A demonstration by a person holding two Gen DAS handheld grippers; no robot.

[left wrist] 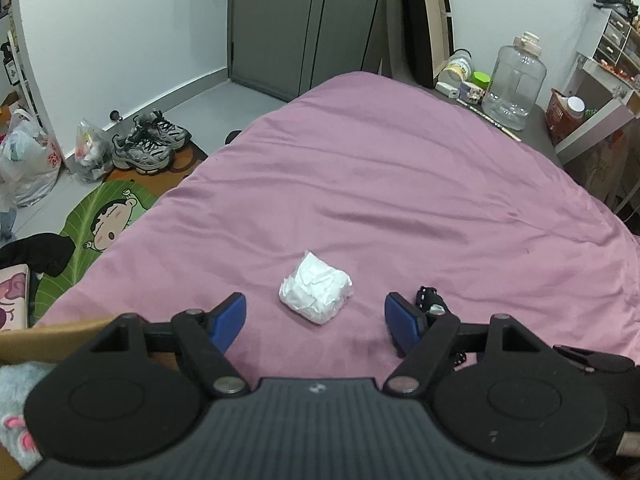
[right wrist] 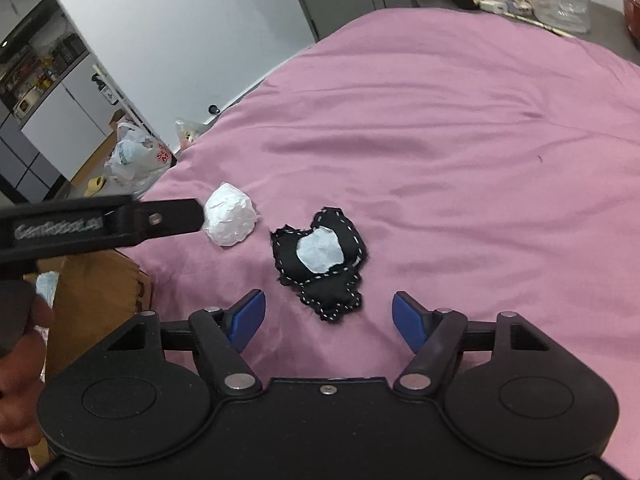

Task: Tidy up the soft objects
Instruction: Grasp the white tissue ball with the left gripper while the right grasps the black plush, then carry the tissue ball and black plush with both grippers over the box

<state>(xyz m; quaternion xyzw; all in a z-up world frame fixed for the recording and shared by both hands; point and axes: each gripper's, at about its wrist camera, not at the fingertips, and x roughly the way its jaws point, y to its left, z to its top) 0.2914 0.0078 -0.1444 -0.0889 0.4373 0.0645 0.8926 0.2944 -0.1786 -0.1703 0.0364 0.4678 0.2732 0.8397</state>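
While both grippers hang over the near end of the bed, neither holds anything. The left gripper stands released, its blue pads either side of the white wad, which lies just ahead of them on the pink cover and touches neither. The right gripper is likewise released, its jaws apart around the lower end of the black patch, a stitched scrap with a pale centre lying flat just right of the wad. A box sits at the bed's near left edge, probably the place for these things.

The risks, as I judge them: the patch lies so flat that the pads may pinch the cover with it and drag the sheet. The wad is light and crumpled, so a pad arriving off-centre could nudge it away. The two grippers work close together and may collide when closing.
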